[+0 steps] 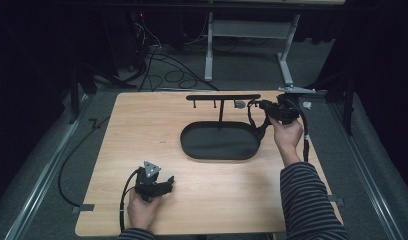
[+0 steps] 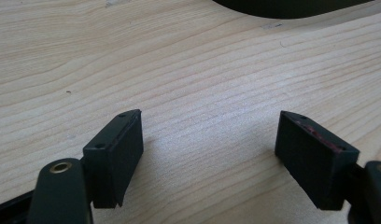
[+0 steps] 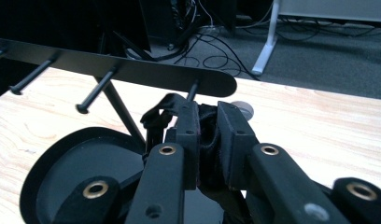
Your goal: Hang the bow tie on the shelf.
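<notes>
Fingers of the right gripper (image 3: 208,140) pinch a black strap (image 3: 208,133) beside the last peg of the rack (image 3: 132,70), above the black tray (image 1: 219,141). Its far end is hidden. The left gripper (image 2: 207,154) rests open on the counter (image 1: 142,130).

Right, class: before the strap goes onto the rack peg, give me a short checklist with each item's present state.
1. Right gripper clamped on the black strap: ok.
2. Strap loop over the end peg: cannot tell.
3. Rack upright on its oval tray: ok.
4. Left gripper open, apart from the rack: ok.
5. Strap hanging free of the tray: cannot tell.
</notes>
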Demonstrator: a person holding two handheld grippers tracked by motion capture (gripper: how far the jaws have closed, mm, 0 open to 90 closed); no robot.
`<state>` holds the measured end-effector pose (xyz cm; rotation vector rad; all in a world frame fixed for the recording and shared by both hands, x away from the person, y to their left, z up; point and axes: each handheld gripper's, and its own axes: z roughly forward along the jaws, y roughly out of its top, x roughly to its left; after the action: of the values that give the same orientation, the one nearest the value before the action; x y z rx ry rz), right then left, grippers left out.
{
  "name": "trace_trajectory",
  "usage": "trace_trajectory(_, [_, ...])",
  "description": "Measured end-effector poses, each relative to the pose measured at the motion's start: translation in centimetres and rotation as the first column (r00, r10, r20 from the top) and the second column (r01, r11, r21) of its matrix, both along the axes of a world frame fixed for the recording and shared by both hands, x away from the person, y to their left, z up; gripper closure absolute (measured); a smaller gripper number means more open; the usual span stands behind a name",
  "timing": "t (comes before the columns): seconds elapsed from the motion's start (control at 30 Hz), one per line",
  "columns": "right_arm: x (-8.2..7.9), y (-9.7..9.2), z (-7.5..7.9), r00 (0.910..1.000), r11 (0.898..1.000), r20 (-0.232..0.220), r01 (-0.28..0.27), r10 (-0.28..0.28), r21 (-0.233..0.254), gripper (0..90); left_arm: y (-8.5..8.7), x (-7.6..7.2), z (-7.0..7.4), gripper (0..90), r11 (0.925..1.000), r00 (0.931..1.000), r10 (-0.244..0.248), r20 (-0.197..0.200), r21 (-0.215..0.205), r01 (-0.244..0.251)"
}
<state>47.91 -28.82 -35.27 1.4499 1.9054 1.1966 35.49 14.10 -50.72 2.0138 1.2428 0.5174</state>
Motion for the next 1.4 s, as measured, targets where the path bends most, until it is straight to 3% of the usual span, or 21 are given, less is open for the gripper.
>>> trace_trajectory(0.53, [0.3,-0.2,-0.3,0.9999,1.000,-0.013,0.001,-0.001,0.002,74.6,0.0,0.0,0.0,24.0,1.0000,1.0000,0.000,0.001,0.005,0.000])
trace_trajectory(0.97, [-0.8,-0.8,0.3,0.9998,0.999,-0.004,-0.020,0.020,-0.029,63.2,0.0,0.0,0.0,23.9,1.0000,1.0000,-0.002,0.002,0.006,0.002])
trace_trajectory(1.1, [-1.5,-1.1,0.3,0.9998,0.997,0.008,-0.018,0.018,-0.071,59.2,-0.1,0.0,0.0,24.0,1.0000,1.0000,-0.001,0.002,0.006,0.001])
trace_trajectory(1.4, [-2.4,-2.0,0.5,0.9996,0.999,0.023,-0.014,0.015,-0.049,56.9,-0.1,0.0,0.0,24.0,1.0000,1.0000,-0.001,0.002,0.007,0.001])
